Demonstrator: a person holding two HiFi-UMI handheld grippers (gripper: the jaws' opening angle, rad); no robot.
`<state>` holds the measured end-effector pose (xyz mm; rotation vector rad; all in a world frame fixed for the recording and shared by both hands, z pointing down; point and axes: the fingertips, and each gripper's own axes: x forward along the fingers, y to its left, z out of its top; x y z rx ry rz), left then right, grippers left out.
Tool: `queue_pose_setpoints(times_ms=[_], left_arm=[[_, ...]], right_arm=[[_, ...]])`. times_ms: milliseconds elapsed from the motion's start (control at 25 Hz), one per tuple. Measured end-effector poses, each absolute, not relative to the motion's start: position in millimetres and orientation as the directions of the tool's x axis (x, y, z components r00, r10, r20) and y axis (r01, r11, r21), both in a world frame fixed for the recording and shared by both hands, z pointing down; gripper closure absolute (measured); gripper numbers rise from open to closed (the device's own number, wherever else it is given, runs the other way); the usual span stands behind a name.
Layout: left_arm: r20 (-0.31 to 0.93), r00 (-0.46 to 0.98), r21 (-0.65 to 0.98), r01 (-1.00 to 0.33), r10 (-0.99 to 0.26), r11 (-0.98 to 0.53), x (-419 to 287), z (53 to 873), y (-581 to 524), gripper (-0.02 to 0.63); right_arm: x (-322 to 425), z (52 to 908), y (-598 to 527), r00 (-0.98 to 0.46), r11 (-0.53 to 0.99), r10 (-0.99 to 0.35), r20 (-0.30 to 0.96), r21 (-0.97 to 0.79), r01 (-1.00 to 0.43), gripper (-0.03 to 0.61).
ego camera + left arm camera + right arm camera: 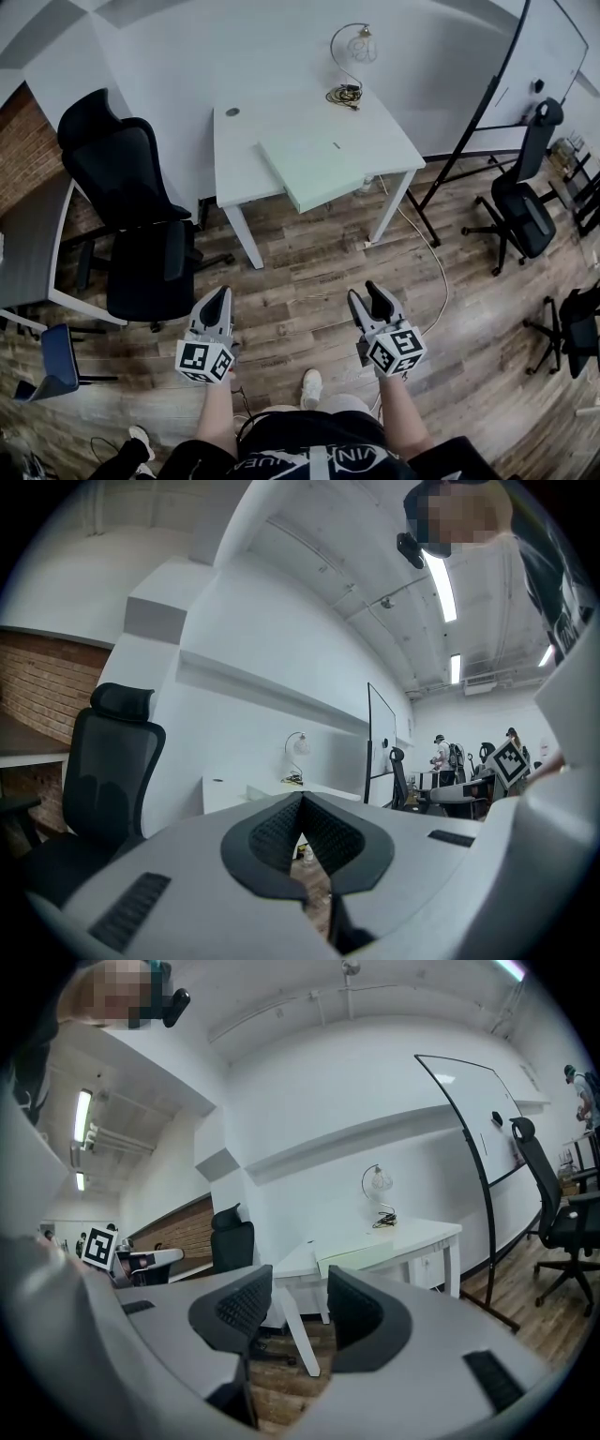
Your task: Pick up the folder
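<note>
A pale green folder (317,169) lies flat on the white table (281,117), with its near corner sticking out over the table's front edge. Both grippers hover over the wooden floor well short of the table, pointing toward it. My left gripper (219,298) has its tips together and is shut, with nothing in it. My right gripper (367,292) is open, with a clear gap and nothing between its fingers. The right gripper view shows the folder (370,1252) on the table (422,1232), beyond the parted jaws of the right gripper (298,1307). In the left gripper view, the left gripper (301,803) points at the table (220,789).
A black office chair (141,216) stands left of the table. A desk lamp (356,47) and a coiled cable (345,94) sit at the table's back. A whiteboard stand (478,112) and another chair (525,206) are on the right. A grey desk (28,244) is at far left.
</note>
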<state>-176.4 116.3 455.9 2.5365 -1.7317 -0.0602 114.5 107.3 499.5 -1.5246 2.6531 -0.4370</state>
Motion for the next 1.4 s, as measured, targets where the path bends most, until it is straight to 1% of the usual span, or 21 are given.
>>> queue_pose_setpoints(times_ms=[280, 760, 1040, 1400], left_arm=[[-0.017, 0.340, 0.084, -0.937, -0.940, -0.340, -168, 453, 92, 0.600], [-0.026, 0.358, 0.072, -0.930, -0.933, -0.359, -149, 447, 65, 0.600], [-0.007, 0.358, 0.065, -0.932, -0.934, -0.357, -148, 449, 56, 0.600], [0.022, 0.359, 0.079, -0.931, -0.933, -0.357, -146, 463, 28, 0.600]], right_arm=[[128, 503, 82, -0.527, 0.486, -0.844, 0.096, -0.278, -0.829, 0.403], [137, 505, 62, -0.536, 0.490, -0.840, 0.089, -0.301, -0.818, 0.402], [136, 509, 51, -0.540, 0.490, -0.836, 0.093, -0.316, -0.812, 0.403], [136, 522, 25, -0.546, 0.482, -0.828, 0.127, -0.333, -0.810, 0.403]])
